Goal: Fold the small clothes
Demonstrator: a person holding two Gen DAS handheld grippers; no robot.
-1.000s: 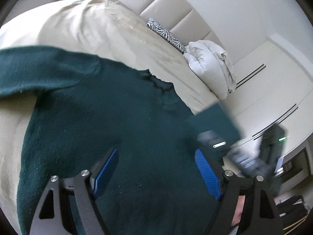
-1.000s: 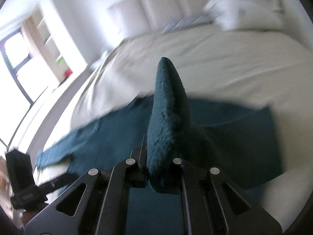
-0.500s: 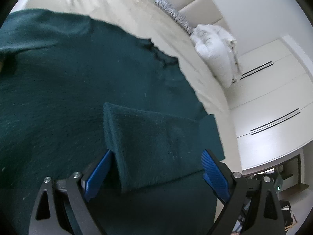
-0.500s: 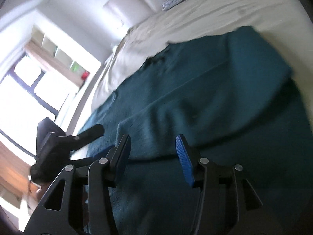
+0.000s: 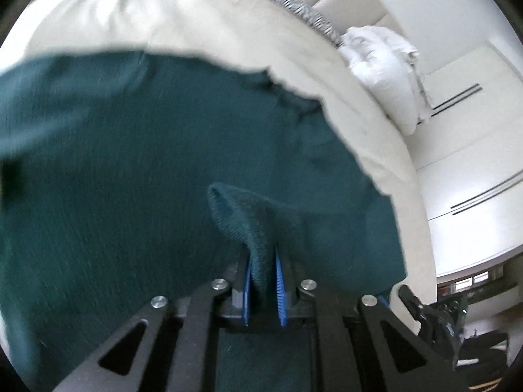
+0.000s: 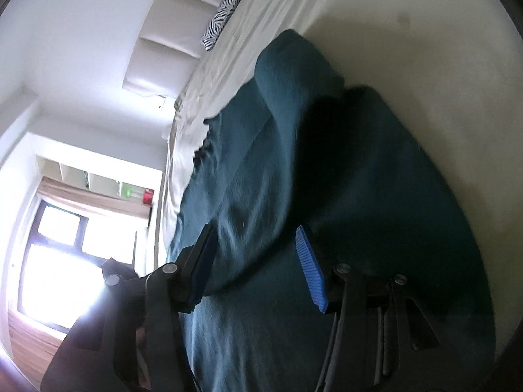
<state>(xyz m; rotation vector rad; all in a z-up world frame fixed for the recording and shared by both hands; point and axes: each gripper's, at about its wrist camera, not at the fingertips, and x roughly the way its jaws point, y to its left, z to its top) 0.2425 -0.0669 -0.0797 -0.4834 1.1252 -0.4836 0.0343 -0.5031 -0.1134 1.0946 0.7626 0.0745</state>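
Observation:
A dark green knit sweater (image 5: 130, 170) lies spread on the cream bed sheet (image 5: 183, 16). My left gripper (image 5: 263, 261) is shut on the folded sleeve end (image 5: 242, 215), which stands up between the blue pads. In the right wrist view the sweater (image 6: 327, 179) fills the middle, with the sleeve folded over the body. My right gripper (image 6: 258, 261) is open and empty just above the cloth, its blue pad (image 6: 310, 274) clear of it.
A white crumpled duvet (image 5: 385, 72) and a zebra-print pillow (image 5: 300, 9) lie at the headboard (image 6: 163, 52). White wardrobe doors (image 5: 474, 150) stand beyond the bed's right edge. A bright window (image 6: 59, 261) is on the left. The other gripper's body (image 5: 434, 310) shows low right.
My right gripper let go of the sleeve, opened and tilted over the sweater. My left gripper, open before, has closed on the folded sleeve end.

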